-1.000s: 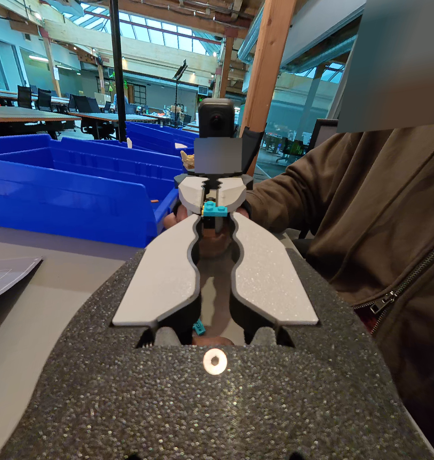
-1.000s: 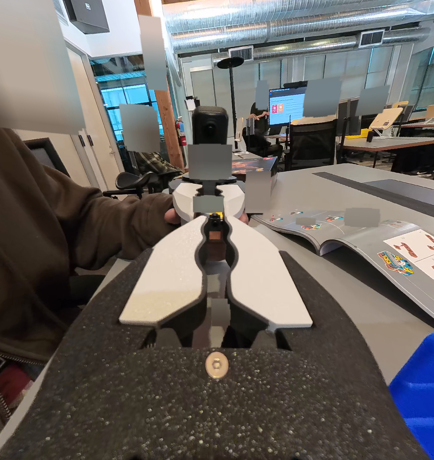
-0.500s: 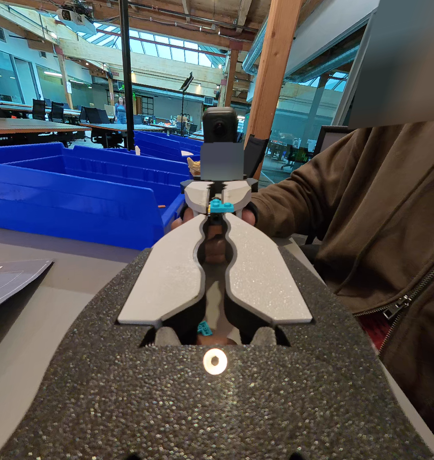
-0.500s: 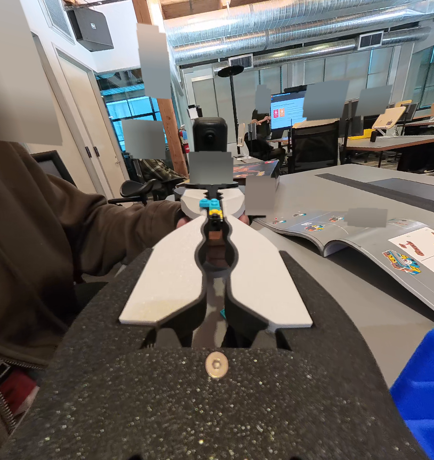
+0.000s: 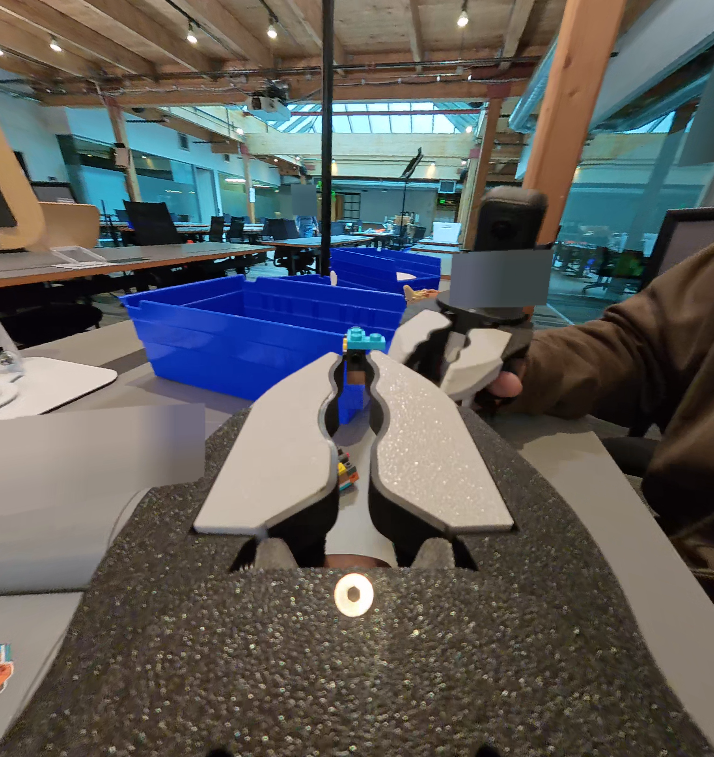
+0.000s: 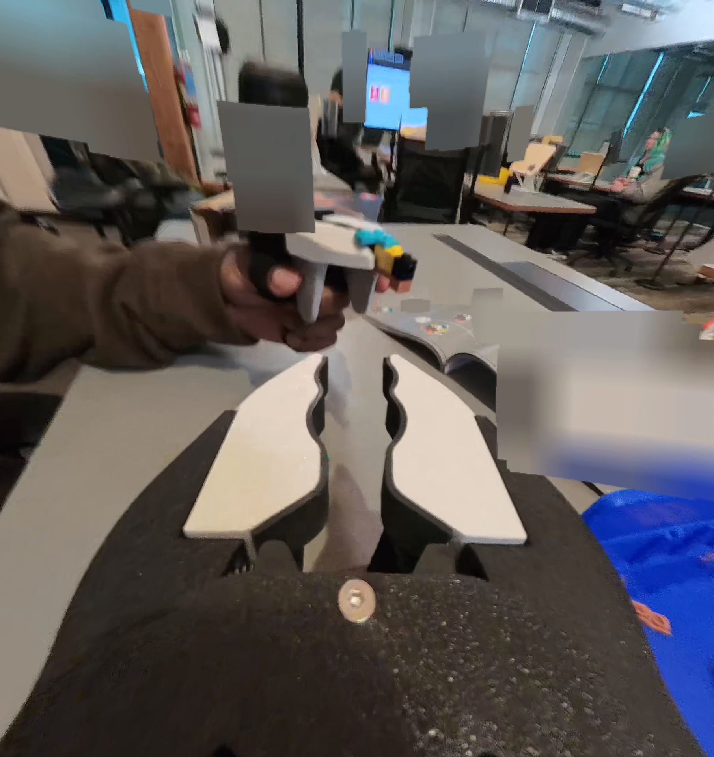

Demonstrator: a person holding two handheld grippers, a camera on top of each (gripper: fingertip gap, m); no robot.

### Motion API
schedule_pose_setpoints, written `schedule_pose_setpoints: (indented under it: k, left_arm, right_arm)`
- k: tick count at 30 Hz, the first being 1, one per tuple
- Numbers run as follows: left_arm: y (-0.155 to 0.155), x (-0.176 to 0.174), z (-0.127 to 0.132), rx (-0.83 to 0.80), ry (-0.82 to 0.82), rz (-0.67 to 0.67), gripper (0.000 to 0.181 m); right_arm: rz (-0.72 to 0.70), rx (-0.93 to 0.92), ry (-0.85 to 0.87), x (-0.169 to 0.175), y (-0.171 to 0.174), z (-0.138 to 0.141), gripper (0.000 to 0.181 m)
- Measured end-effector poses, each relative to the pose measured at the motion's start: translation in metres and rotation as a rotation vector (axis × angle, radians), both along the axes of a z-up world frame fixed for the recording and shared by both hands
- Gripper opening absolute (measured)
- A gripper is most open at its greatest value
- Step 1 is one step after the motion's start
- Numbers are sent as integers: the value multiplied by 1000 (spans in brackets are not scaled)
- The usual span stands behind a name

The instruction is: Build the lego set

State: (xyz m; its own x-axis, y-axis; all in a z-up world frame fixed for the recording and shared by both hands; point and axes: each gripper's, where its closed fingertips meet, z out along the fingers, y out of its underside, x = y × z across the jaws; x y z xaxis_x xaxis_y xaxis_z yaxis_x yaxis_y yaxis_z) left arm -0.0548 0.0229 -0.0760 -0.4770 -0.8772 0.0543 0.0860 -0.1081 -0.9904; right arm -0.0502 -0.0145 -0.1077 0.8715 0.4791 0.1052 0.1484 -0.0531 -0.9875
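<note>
Desk [image 5: 572,458] surface, grey, carries everything here, and a person's brown sleeve [image 5: 633,360] reaches in over its right edge. Blue bins [image 5: 240,340] stand toward the far edge in the left wrist view, with a white monitor foot [image 5: 48,381] near the far left corner; another blue bin [image 6: 674,573] with a few small brown pieces in it shows at the lower right of the right wrist view. An open instruction booklet [image 6: 441,332] lies flat on the desk beyond the right gripper. The left gripper [image 5: 354,360] is clenched on a small lego assembly [image 5: 361,348], held up off the desk: a teal plate sits on top, with yellow, black and brown bricks below it between the fingertips. The right wrist view shows the same assembly [image 6: 392,260] sticking out past the tips of that gripper, tilted. The right gripper [image 6: 355,360] hangs released, its fingers well apart with nothing between them, low over the desk. A second little lego cluster [image 5: 346,471] of yellow, black, orange and teal bricks lies on the desk under the left gripper's fingers.
</note>
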Motion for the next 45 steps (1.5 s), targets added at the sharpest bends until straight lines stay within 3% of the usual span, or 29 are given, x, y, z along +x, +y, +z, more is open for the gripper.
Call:
schedule_pose_setpoints:
  k: [4,7,10,14,22,27,37,41,45]
  left_arm:
    - [4,3,-4,19,18,33,9]
    - [7,5,-10,61,47,56,9]
    - [10,7,-14,84,68,78,9]
    - [12,7,-15,84,75,82,9]
    - [14,6,-17,114,80,82,9]
    - [21,4,-11,91,63,99,9]
    - [25,1,-7,90,51,112,9]
    - [26,1,-6,86,55,112,9]
    - [21,1,-10,99,70,87,9]
  right_arm:
    - [-90,-102,-259,7,-9,-20,0]
    - [-118,-298,-342,14,-17,-46,0]
    - [-53,-494,-273,1,-30,-64,0]
    - [-6,-584,-347,-10,-29,-79,16]
    - [147,-709,-457,-19,-3,-99,25]
    - [177,-723,-558,-22,9,-106,24]
    - [229,-772,-602,-23,14,-107,16]
    - [169,-715,-520,-24,12,-102,16]
    - [49,-581,-304,-23,18,-79,16]
